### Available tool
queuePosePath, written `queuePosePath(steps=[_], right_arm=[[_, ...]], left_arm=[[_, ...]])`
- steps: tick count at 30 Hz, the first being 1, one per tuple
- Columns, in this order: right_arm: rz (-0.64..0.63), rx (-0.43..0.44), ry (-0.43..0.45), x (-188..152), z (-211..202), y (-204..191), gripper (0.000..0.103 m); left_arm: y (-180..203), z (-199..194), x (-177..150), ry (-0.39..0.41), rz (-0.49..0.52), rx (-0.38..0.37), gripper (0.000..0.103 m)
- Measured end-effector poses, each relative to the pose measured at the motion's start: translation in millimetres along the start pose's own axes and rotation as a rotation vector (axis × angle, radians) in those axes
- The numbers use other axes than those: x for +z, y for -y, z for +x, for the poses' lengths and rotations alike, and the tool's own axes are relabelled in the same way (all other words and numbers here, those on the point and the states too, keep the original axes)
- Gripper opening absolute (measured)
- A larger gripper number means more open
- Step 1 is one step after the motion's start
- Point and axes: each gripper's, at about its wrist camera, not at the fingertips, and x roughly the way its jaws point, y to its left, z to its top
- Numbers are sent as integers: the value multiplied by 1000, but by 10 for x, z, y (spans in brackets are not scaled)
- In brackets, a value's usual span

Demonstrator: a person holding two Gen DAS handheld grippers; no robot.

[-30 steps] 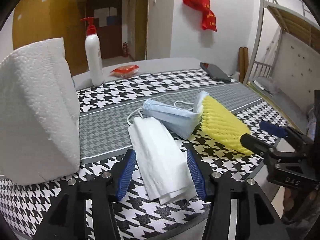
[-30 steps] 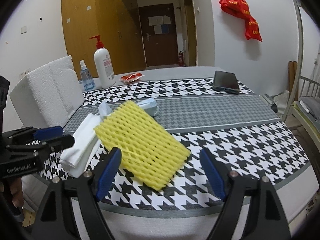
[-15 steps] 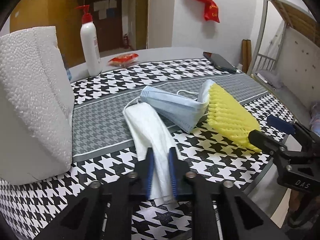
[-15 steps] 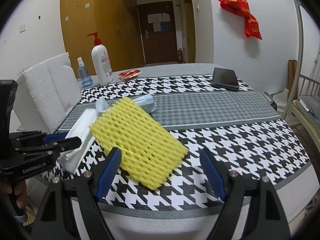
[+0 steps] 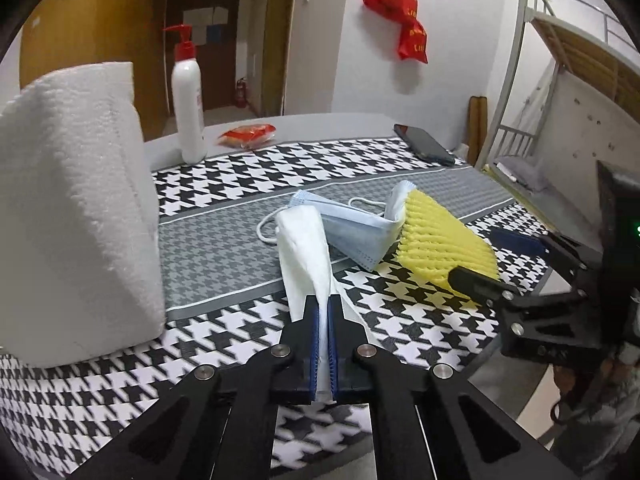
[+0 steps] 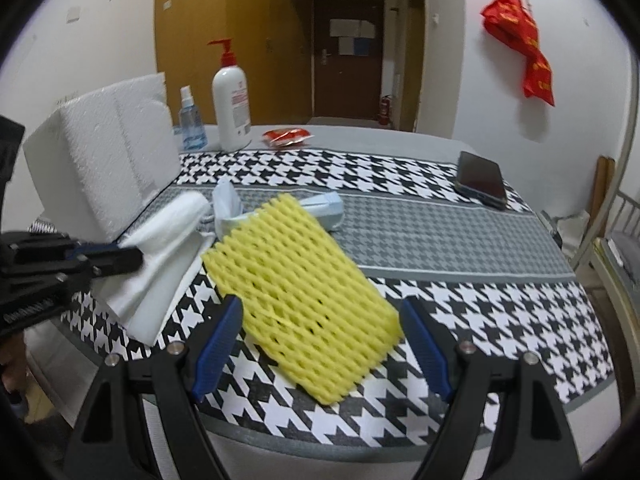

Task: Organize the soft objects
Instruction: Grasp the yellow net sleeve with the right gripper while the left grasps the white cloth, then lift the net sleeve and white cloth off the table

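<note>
My left gripper (image 5: 323,312) is shut on the near end of a folded white cloth (image 5: 306,248) and lifts it off the houndstooth table (image 5: 224,248); the cloth also shows in the right wrist view (image 6: 160,248). A blue face mask (image 5: 352,232) lies behind the cloth. A yellow foam net (image 6: 300,280) lies at the near edge, with its near end between the open fingers of my right gripper (image 6: 322,344), which straddle it without touching.
A large white foam block (image 5: 76,208) stands at the left. A white pump bottle (image 5: 188,100), a small spray bottle (image 6: 192,124) and a red packet (image 5: 248,134) stand at the back. A black phone (image 6: 480,180) lies at the far right. A bunk bed frame (image 5: 560,80) is at the right.
My left gripper has shut on the white cloth and raised its near end, bunching it. My right gripper has moved closer around the yellow foam net and stays open.
</note>
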Motion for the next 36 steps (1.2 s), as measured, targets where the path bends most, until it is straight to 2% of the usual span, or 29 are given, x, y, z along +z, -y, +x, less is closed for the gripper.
queuePosePath(steps=[5, 10, 17, 18, 19, 20, 22, 25, 29, 36], right_arm=[[-86, 3, -18, 69, 28, -55, 84], [-178, 45, -37, 85, 66, -149, 84], [-215, -3, -97, 78, 253, -174, 84], [-209, -9, -105, 74, 282, -160, 81], [-198, -7, -111, 71, 302, -142, 66], [-187, 0, -120, 68, 312, -127, 58], [-154, 6, -118, 83, 301, -83, 36], [-124, -20, -120, 109, 288, -13, 23], [-81, 5, -110, 121, 201, 44, 17], [-36, 24, -36, 123, -93, 50, 17]], left_arm=[[-113, -168, -68, 11, -16, -3, 4], [-224, -188, -169, -7, -48, 5, 4], [-341, -174, -273, -41, -60, 39, 4], [-351, -188, -281, -39, -61, 40, 4], [-364, -209, -285, -35, -62, 40, 4], [-373, -225, -286, -30, -61, 39, 4], [-382, -247, -278, -25, -59, 37, 4], [-365, -279, -224, -9, -50, 10, 4], [-257, -310, -71, 22, -18, -48, 4], [-37, -453, 280, 119, 48, -72, 4]])
